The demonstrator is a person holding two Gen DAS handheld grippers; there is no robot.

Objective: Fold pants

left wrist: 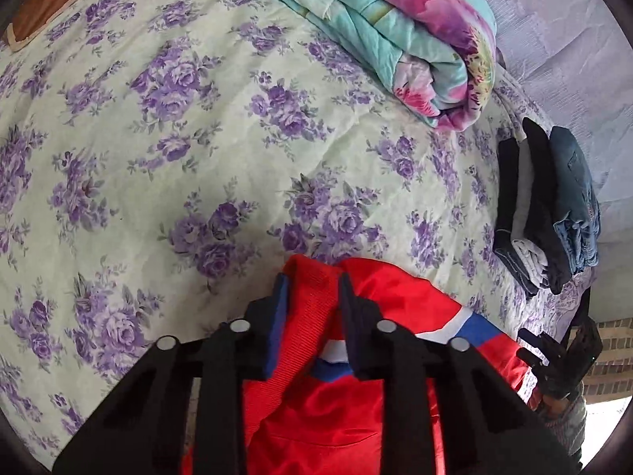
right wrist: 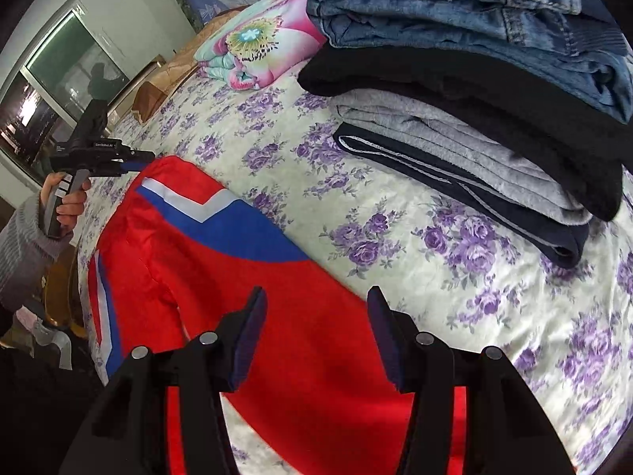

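You are holding your left gripper (left wrist: 312, 277) around the waistband of the red pants (right wrist: 285, 316) on the bed (left wrist: 158, 138), seemingly pinching it, while your right gripper (right wrist: 316, 297) is hovering open above a leg, ready to grab.

Your matte black two-finger left gripper (left wrist: 312, 281) wears blue foam pads (left wrist: 279, 316) and round silver screws (left wrist: 239, 325); your bare-skinned left hand (right wrist: 69, 206) shows from a grey ribbed knit sleeve (right wrist: 23, 245).
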